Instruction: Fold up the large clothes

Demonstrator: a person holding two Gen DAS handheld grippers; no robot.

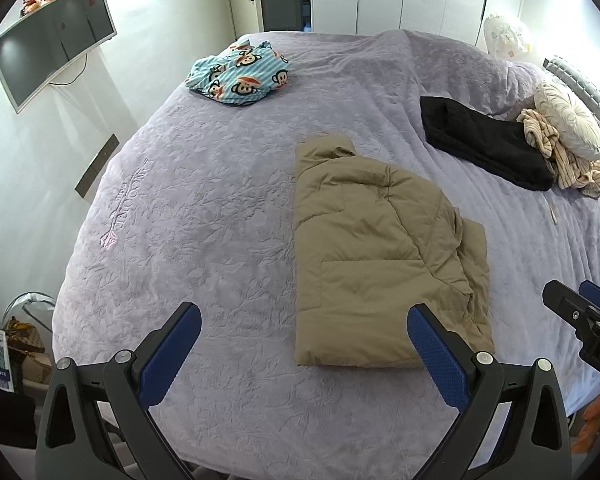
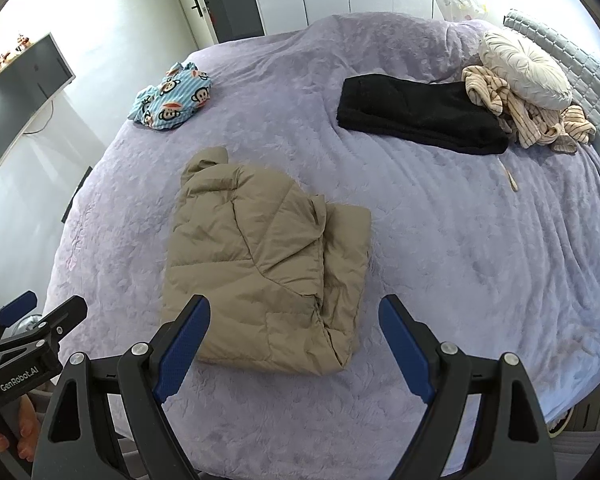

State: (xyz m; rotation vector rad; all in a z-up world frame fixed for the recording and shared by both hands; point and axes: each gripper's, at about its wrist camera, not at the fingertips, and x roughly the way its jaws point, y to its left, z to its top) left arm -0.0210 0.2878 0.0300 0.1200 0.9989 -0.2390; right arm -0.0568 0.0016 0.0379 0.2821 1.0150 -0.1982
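A tan padded jacket (image 1: 380, 256) lies folded lengthwise on the purple bedspread (image 1: 220, 208), collar at the far end. It also shows in the right wrist view (image 2: 268, 264). My left gripper (image 1: 304, 320) is open and empty, held above the bed's near edge at the jacket's near hem. My right gripper (image 2: 294, 312) is open and empty, just short of the jacket's near hem. The right gripper shows at the right edge of the left wrist view (image 1: 580, 308). The left gripper shows at the left edge of the right wrist view (image 2: 40, 316).
A folded black garment (image 2: 420, 114) lies at the far right next to a striped beige garment (image 2: 528, 116) and a round cream cushion (image 2: 528, 72). A blue monkey-print garment (image 2: 170, 98) lies crumpled at the far left. A wall monitor (image 1: 52, 48) hangs left of the bed.
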